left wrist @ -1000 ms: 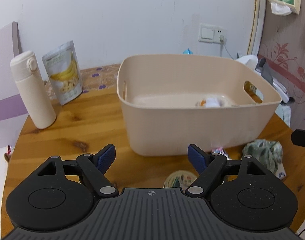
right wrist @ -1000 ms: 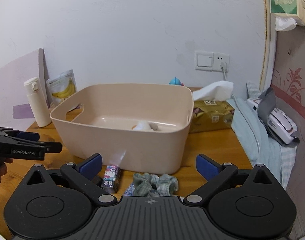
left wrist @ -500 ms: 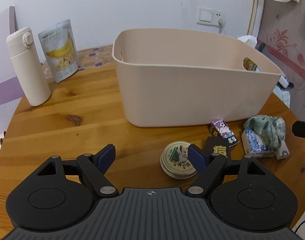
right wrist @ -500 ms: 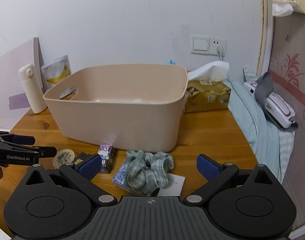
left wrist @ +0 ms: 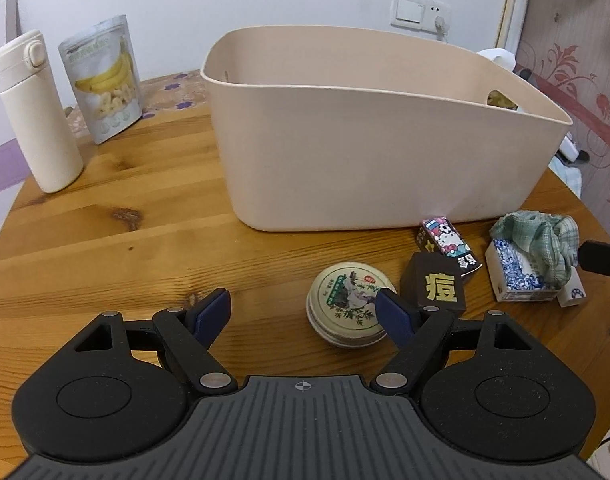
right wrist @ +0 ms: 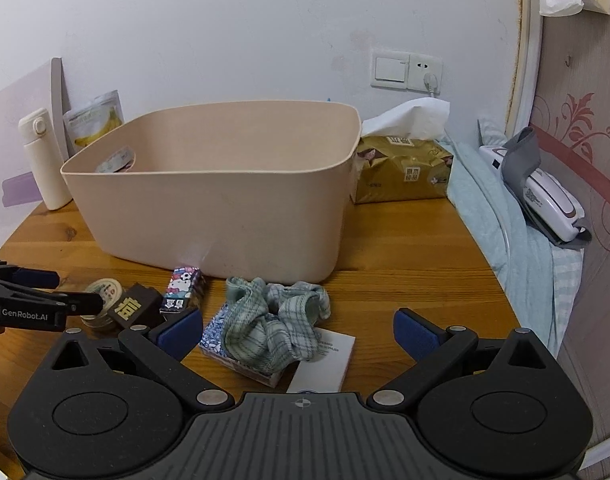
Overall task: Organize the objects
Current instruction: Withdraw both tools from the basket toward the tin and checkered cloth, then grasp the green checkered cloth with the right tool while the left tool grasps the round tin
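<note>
1. On my far left, a white flask (left wrist: 36,112) stands upright on the wooden table (left wrist: 117,240). A banana-chip pouch (left wrist: 103,80) stands just beside it, near the wall.
2. My left gripper (left wrist: 305,312) is held low over the table edge. Its jaws are spread wide and grip nothing.
3. The beige tub (left wrist: 369,152) sits in the middle of the table, behind all the loose items. I cannot see its floor from either camera.
4. A round tin (left wrist: 347,304) lies flat just inside my left gripper's right finger. Whether the finger touches it, I cannot tell.
5. A black box with a gold character (left wrist: 435,286) stands just right of the tin. A small cartoon-print box (left wrist: 449,246) lies behind it, close to the tub wall.
6. A blue-patterned box (right wrist: 241,346) lies right of these, with a green checked cloth (right wrist: 277,320) bunched on top of it and a white card (right wrist: 325,360) beside it.
7. My right gripper (right wrist: 297,330) is positioned over the cloth. Its jaws are fully spread and hold nothing.
8. A gold tissue pack (right wrist: 403,168) sits right of the tub, at the table's far edge.
</note>
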{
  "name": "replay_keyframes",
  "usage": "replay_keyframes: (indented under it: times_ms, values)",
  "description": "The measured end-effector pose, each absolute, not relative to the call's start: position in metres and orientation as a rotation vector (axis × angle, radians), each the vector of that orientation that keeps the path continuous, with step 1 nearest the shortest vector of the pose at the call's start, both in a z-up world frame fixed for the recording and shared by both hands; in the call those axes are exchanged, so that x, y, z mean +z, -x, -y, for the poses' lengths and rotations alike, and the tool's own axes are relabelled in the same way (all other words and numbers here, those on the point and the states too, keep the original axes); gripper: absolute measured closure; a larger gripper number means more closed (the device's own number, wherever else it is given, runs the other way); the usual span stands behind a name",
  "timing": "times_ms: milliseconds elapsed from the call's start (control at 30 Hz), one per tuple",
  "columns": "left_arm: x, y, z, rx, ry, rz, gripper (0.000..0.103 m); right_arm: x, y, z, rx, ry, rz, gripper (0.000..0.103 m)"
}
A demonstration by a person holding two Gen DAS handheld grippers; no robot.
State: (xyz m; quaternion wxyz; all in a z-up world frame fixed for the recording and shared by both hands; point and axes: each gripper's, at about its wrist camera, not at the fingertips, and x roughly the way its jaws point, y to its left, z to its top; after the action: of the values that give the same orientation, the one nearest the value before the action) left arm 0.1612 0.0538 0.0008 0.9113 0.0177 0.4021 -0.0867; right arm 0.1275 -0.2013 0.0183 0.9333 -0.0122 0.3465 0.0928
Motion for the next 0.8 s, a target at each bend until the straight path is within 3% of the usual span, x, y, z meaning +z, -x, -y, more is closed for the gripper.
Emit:
replay_keyframes:
  times_ms: [800]
  values:
    - [-0.006, -0.171, -0.041, -0.223, -0.011, -0.857, 0.022, -0.004, -0.149, 0.191, 0.208, 0.03, -0.754, 0.0]
